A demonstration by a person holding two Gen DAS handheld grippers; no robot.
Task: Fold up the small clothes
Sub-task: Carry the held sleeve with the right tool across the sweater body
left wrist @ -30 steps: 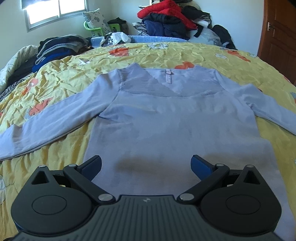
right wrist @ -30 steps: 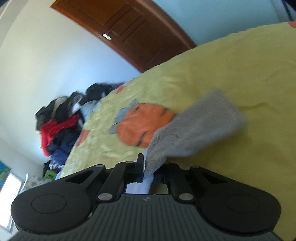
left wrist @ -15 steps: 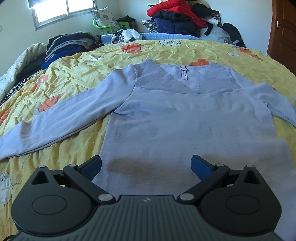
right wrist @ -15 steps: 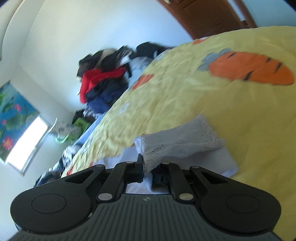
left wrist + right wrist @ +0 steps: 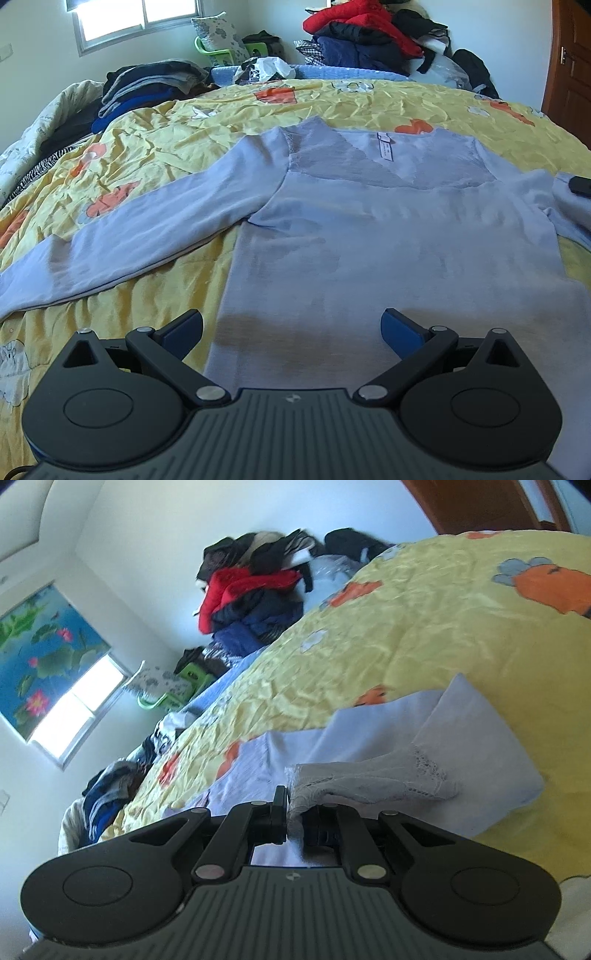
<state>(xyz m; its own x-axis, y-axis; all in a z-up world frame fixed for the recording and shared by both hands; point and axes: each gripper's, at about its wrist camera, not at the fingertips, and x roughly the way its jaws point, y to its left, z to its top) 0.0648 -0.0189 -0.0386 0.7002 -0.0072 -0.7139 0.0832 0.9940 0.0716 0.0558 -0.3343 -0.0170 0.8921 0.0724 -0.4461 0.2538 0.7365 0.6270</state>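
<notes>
Garment: a pale lilac long-sleeved top (image 5: 399,236) lies flat, neck away from the left camera, on the yellow bedspread (image 5: 184,125); its body is smoothed out.
Far sleeve: the one on the left of the left view (image 5: 122,236) lies stretched out over the bedspread, not yet folded.
Lace cuff: the other sleeve's lace-trimmed cuff (image 5: 373,779) is doubled back over its own sleeve.
Right gripper (image 5: 294,812): clamped tight on that cuff's edge.
Left gripper (image 5: 291,325): jaws spread wide, nothing between them, poised over the hem.
Step in hand: by my reading, the first sleeve fold, carrying the cuff in over the body.
Next move: probably lay the cuff flat on the chest and let go, then fetch the outstretched sleeve.
Around: a heap of red and dark clothes (image 5: 365,33) beyond the bed, folded dark garments (image 5: 144,85) near the window (image 5: 136,18), a wooden door (image 5: 569,74).
In the way: nothing lies on the top; the bedspread's wrinkles may drag the thin fabric.
</notes>
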